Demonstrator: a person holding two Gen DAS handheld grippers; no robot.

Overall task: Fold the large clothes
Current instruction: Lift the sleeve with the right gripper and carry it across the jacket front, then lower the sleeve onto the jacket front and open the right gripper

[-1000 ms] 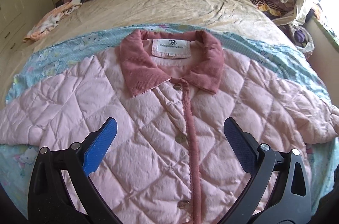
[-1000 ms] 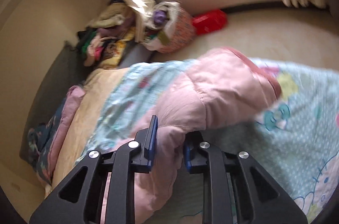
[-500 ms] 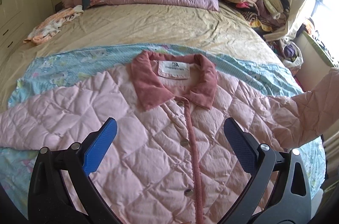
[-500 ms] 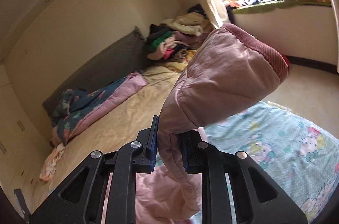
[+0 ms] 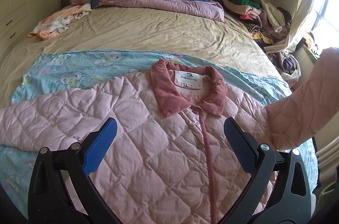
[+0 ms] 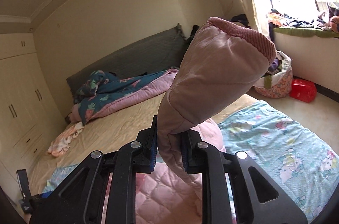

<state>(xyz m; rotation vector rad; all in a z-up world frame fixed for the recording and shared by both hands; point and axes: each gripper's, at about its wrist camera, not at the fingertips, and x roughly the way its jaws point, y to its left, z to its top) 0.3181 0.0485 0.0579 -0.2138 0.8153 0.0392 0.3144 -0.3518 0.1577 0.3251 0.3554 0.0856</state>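
I see the bed (image 5: 148,33) under a pale blue cartoon-print sheet (image 5: 84,69). On that sheet lies the pink quilted jacket (image 5: 148,139), front up and buttoned, collar toward the headboard. Its sleeve (image 6: 211,80) on the window side is lifted off the bed, cuff up. My right gripper (image 6: 169,152) is clamped narrow on that sleeve. My left gripper (image 5: 169,145) hangs over the jacket's chest, tongs wide, holding nothing.

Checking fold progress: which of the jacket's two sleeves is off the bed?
The sleeve at the window side, pinched in the right gripper. The other sleeve lies flat on the blue sheet.
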